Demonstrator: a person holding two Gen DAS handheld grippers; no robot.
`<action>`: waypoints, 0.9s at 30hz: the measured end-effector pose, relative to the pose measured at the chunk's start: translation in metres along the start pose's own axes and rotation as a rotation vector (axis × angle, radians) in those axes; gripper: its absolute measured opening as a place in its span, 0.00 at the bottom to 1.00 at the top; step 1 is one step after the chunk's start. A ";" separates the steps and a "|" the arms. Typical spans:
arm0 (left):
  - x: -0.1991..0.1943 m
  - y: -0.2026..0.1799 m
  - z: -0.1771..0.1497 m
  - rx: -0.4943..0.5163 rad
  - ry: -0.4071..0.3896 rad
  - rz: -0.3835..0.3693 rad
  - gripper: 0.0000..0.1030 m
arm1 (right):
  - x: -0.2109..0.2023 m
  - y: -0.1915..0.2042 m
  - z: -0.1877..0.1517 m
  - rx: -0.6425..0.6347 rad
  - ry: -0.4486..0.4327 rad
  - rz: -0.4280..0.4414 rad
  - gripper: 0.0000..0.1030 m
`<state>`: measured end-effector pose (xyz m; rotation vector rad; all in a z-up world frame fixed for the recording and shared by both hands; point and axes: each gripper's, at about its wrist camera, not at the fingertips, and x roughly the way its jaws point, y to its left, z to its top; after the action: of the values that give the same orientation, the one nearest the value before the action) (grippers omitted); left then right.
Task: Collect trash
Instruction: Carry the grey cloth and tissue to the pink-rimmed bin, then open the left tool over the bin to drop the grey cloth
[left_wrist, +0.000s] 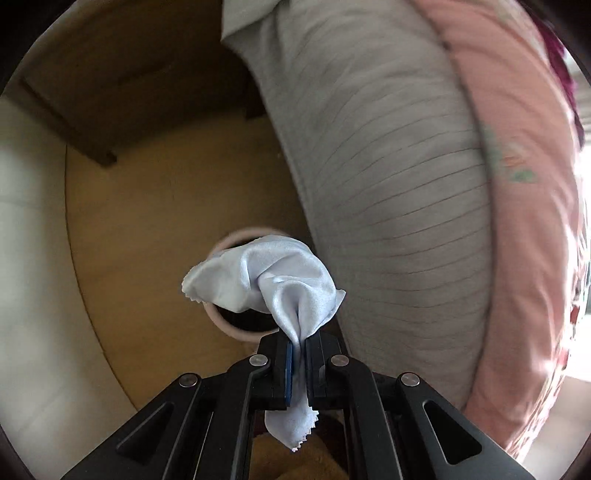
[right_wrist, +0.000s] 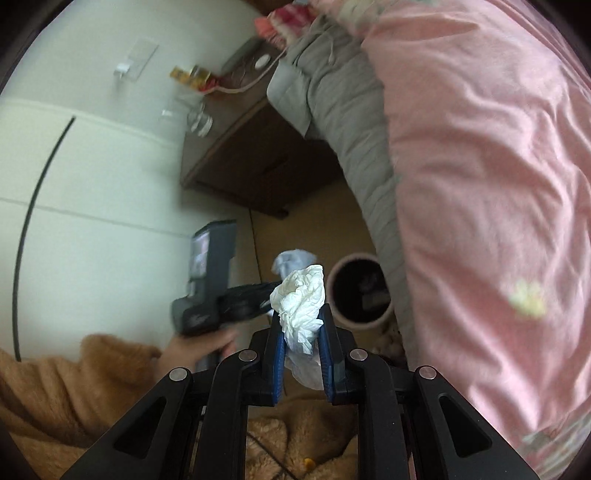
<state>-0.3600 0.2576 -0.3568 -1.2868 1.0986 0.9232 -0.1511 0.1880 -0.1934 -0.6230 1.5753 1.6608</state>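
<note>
My left gripper is shut on a pale blue cloth with zigzag edges, which hangs over the round pink trash bin on the wooden floor. In the right wrist view my right gripper is shut on a crumpled white tissue. The pink bin stands just right of it, its dark inside showing a few items. The left gripper with the blue cloth shows behind the tissue, held by a hand in a tan fleece sleeve.
A bed with a grey striped mattress side and pink quilt runs along the right. A dark wooden nightstand stands by the white wall, carrying a glass jar, a cable and small items. Bare floor lies left of the bin.
</note>
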 end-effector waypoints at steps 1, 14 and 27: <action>0.008 0.002 0.001 -0.009 0.012 0.003 0.04 | -0.001 0.002 -0.004 -0.002 0.011 -0.003 0.16; 0.058 0.032 -0.004 -0.021 0.084 0.116 1.00 | 0.009 0.004 -0.011 0.010 0.064 -0.046 0.16; -0.034 0.093 -0.041 -0.136 -0.124 0.185 1.00 | 0.123 0.017 0.021 -0.121 0.225 -0.059 0.16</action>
<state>-0.4622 0.2276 -0.3460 -1.2337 1.0849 1.2185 -0.2356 0.2324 -0.2758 -0.9385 1.6029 1.6985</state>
